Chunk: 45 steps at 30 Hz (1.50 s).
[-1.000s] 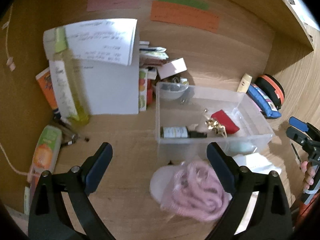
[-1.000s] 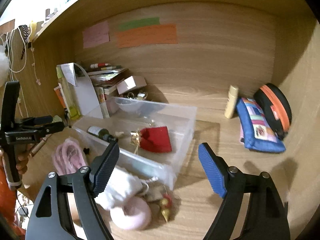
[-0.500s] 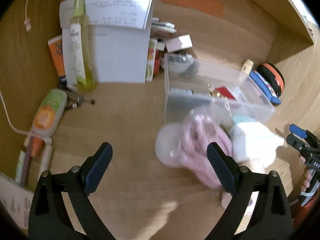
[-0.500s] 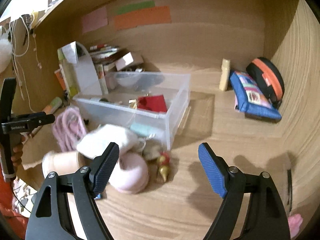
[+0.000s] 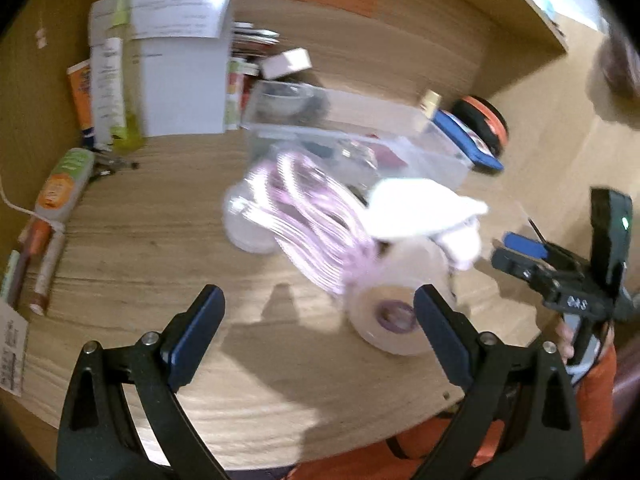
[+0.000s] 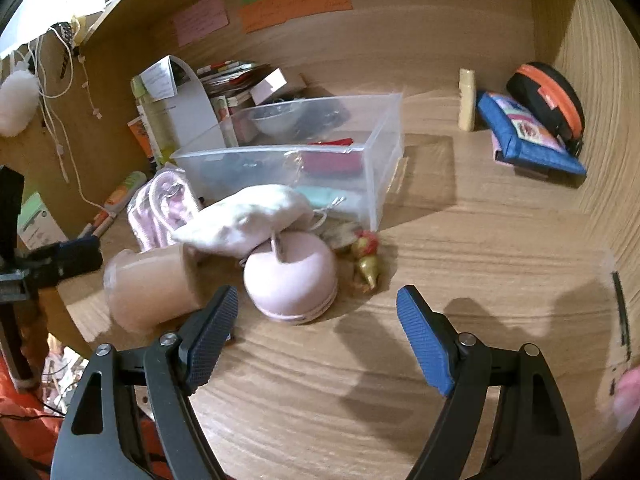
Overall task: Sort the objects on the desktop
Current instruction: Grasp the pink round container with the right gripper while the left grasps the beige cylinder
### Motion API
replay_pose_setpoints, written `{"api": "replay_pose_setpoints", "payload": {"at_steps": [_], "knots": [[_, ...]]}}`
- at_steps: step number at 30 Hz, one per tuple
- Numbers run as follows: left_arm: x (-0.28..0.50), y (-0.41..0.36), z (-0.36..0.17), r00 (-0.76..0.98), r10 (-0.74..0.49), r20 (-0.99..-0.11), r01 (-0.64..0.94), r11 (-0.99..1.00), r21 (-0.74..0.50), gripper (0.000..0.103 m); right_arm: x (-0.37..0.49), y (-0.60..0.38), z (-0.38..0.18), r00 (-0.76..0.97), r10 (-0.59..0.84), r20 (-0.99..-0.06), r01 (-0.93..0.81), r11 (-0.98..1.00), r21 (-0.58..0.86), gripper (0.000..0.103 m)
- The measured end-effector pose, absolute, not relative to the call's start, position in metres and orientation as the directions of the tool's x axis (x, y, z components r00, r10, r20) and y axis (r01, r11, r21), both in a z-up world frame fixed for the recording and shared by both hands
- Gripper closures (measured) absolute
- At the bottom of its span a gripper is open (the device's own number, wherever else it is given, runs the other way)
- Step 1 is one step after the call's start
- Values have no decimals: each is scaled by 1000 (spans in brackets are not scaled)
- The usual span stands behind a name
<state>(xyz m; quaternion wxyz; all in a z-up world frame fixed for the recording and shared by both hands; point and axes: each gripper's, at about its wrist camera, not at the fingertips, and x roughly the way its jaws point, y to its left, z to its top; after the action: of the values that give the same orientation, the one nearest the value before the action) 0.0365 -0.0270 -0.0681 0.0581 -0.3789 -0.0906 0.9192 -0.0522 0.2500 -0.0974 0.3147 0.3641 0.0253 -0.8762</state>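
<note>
Where wood grain runs: domed (pink) case (image 6: 291, 284)

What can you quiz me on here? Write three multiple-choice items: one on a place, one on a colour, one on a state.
1. Where does the white cloth pouch lie?
A. in front of the clear bin
B. inside that bin
C. beside the blue pouch

2. What colour is the largest paper strip on the back wall?
A. orange
B. blue
C. white

3. How does the right gripper stand?
A. shut on the tape roll
B. open, empty
C. shut on the pink round case

Key: 1 A, it rests outside the bin's front wall; 2 A, it is orange below a green strip; 3 B, bare desk shows between its pads.
</note>
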Motion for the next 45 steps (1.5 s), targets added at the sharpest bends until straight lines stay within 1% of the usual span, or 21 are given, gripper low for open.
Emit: {"api": "replay_pose_setpoints", "payload": {"at_steps": [5,8,14,17,24,28,34,36,40,42,43,45], "knots": [[36,-10,-81,-681,224,-697,-106,-972,-208,7,-47,246,-104,-512,-538,-670,583,-790,189,24],[31,-8,-86,-658,276,-700,-133,-958,-253,7,-46,243,-106,-501,-539,-676,592,-784,186,24],[35,-8,-79,-670,338,-661,-177,-937,-300,7,-50,232,-108,-487,-536,-690,607,-775,174,24],[37,-6,-77,-674,346,-653,-194,-936,-295,6,-52,225,-110,-476,-534,-699,617,-769,168,24],[13,8,-88,-651,350,-674,-216,-936,-278,6,-58,208,-114,-461,-522,-717,640,-756,138,25],[0,14,-93,-633,371,-680,-223,-928,-298,6,-62,200,-115,-466,-507,-725,640,-759,119,24],[-8,25,-96,-629,338,-700,-224,-941,-254,6,-73,194,-117,-464,-482,-743,632,-768,103,27],[-9,28,-98,-633,315,-707,-211,-949,-235,6,-78,192,-119,-452,-477,-754,627,-771,112,30],[-8,30,-101,-652,261,-712,-171,-965,-198,7,-82,192,-122,-447,-466,-764,620,-777,111,40],[-8,26,-105,-646,247,-722,-139,-968,-207,13,-82,194,-122,-445,-471,-762,619,-776,119,42],[-7,23,-104,-658,238,-714,-129,-970,-204,18,-81,196,-121,-444,-474,-760,618,-777,123,42],[-6,19,-104,-657,247,-712,-118,-967,-226,19,-80,198,-121,-447,-474,-759,615,-779,124,42]]}}
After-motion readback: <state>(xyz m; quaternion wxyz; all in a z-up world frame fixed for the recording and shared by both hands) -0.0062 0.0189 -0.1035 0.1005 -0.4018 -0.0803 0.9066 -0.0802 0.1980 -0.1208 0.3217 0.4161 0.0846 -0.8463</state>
